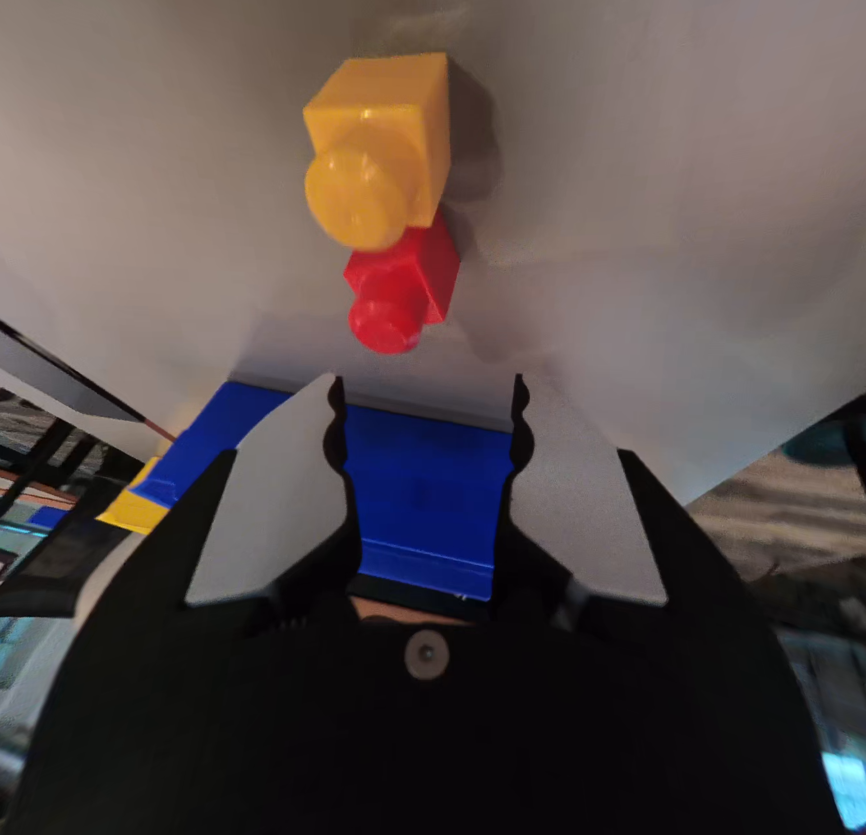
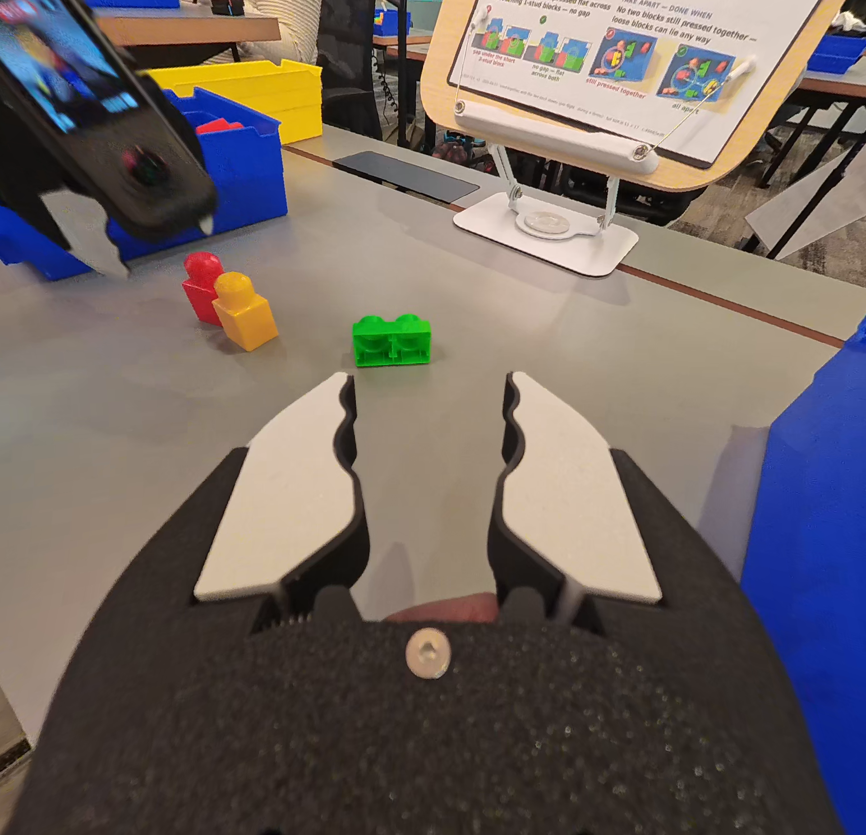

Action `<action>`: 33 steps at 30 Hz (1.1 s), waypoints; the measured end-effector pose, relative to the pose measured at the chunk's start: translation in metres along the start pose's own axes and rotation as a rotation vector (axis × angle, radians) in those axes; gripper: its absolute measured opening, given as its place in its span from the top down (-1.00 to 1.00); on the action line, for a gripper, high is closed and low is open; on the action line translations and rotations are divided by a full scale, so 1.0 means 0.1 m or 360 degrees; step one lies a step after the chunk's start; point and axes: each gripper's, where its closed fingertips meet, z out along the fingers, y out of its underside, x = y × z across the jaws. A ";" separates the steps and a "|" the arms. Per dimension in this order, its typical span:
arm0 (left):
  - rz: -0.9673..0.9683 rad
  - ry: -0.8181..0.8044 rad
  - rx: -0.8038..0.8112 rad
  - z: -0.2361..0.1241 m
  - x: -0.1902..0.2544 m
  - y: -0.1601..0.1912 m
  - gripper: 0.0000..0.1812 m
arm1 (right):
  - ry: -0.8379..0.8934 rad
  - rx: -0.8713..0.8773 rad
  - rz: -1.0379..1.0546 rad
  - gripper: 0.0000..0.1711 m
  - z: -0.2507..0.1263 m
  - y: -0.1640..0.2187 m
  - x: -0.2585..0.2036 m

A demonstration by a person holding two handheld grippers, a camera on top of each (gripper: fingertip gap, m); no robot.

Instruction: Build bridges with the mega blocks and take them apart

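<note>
A red one-stud block and an orange-yellow one-stud block stand upright and touching on the grey table. A green two-stud block lies on its side a little to their right. My right gripper is open and empty, just short of the green block. In the left wrist view my left gripper is open and empty, looking down on the orange-yellow block and the red block. In the right wrist view the left gripper hovers above and left of the pair.
A blue bin with red pieces stands at the back left, with a yellow bin behind it. The blue bin shows between my left fingers. An instruction board on a white stand is at the back right. A blue bin wall rises at the right.
</note>
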 end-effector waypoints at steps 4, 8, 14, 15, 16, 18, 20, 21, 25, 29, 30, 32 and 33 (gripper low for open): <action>-0.0385 -0.0127 0.0518 -0.37 0.04 0.01 0.27 | 0.0008 -0.0013 -0.0009 0.30 0.01 0.03 0.01; -0.0993 -0.0288 0.1324 -0.81 0.18 -0.10 0.25 | 0.0002 -0.0058 -0.0029 0.29 0.07 0.10 -0.02; -0.1868 -0.0571 0.1978 -0.66 0.49 -0.07 0.14 | -0.0043 -0.0208 -0.0060 0.26 0.20 0.25 -0.15; -0.1996 -0.0608 0.1991 -0.57 0.52 -0.03 0.16 | -0.0045 -0.0239 -0.0075 0.25 0.22 0.26 -0.17; -0.2117 -0.0625 0.2000 -0.48 0.55 0.00 0.13 | -0.0047 -0.0266 -0.0084 0.21 0.24 0.27 -0.19; -0.2288 -0.0547 0.2047 -0.38 0.60 -0.01 0.04 | -0.0068 -0.0327 -0.0100 0.16 0.28 0.29 -0.24; -0.2375 -0.0489 0.2085 -0.34 0.61 -0.01 -0.03 | -0.0080 -0.0370 -0.0138 0.13 0.30 0.32 -0.30; -0.2385 -0.0482 0.2066 -0.31 0.61 -0.01 -0.04 | -0.0079 -0.0378 -0.0161 0.12 0.31 0.32 -0.33; -0.2417 -0.0485 0.2005 -0.24 0.56 0.01 -0.08 | -0.0046 -0.0352 -0.0180 0.11 0.29 0.33 -0.38; -0.2289 -0.0341 0.1975 -0.21 0.44 -0.17 -0.17 | -0.0069 -0.0320 -0.0134 0.14 0.24 0.39 -0.42; -0.2247 -0.0272 0.1963 -0.19 0.40 -0.23 -0.20 | -0.0067 -0.0327 -0.0146 0.14 0.22 0.41 -0.41; -0.2176 -0.0113 0.1986 -0.17 0.28 -0.34 -0.25 | -0.0056 -0.0320 -0.0158 0.15 0.20 0.42 -0.38; -0.2166 -0.0076 0.1983 -0.15 0.20 -0.35 -0.26 | -0.0059 -0.0315 -0.0149 0.15 0.19 0.41 -0.37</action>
